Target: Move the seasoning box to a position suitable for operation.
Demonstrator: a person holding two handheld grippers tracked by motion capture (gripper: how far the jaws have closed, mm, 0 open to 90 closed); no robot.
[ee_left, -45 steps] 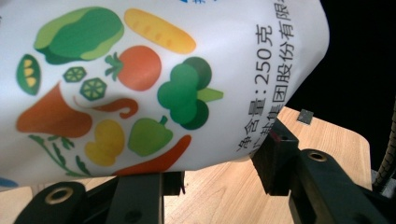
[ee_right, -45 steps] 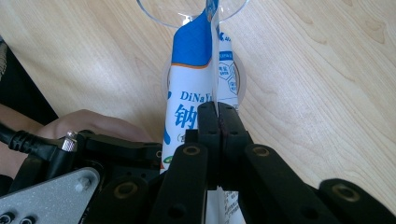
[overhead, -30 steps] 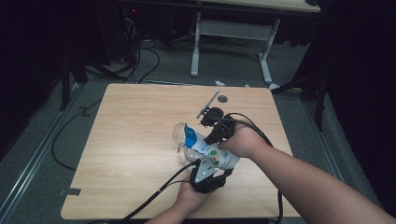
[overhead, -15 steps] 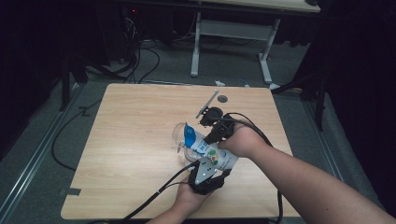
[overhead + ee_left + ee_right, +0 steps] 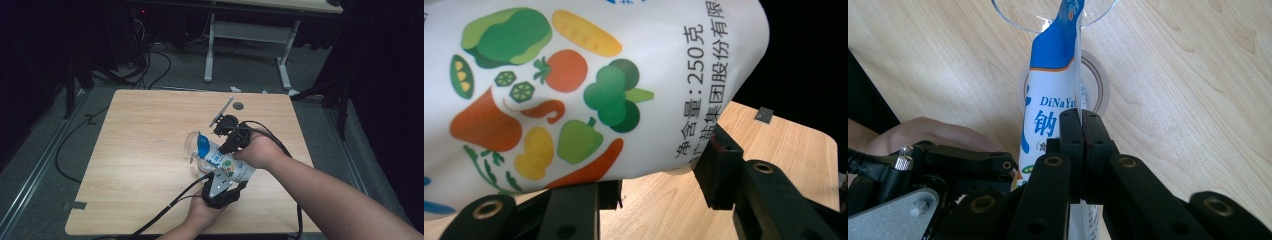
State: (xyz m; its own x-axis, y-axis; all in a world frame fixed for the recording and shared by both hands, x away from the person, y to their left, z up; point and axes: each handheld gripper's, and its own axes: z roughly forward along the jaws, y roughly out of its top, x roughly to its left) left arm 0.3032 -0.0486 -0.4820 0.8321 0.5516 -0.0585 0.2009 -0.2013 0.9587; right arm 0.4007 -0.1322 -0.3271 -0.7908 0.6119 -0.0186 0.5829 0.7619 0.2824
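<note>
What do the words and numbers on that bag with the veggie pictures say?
"净含量:250克" on the bag, beside the vegetable pictures.
"…团股份有限…" on the line next to it, cut off at both ends.
"DiNaY…" on the bag's narrow edge, partly hidden.
"钠" below it; the small print underneath is too small to read.

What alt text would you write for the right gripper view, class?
The right gripper, jaws shut on a white and blue pouch, tips the pouch's top into a clear glass on a wooden table. The left gripper holds the pouch lower down.

The pouch runs off the left gripper view's top edge.
</note>
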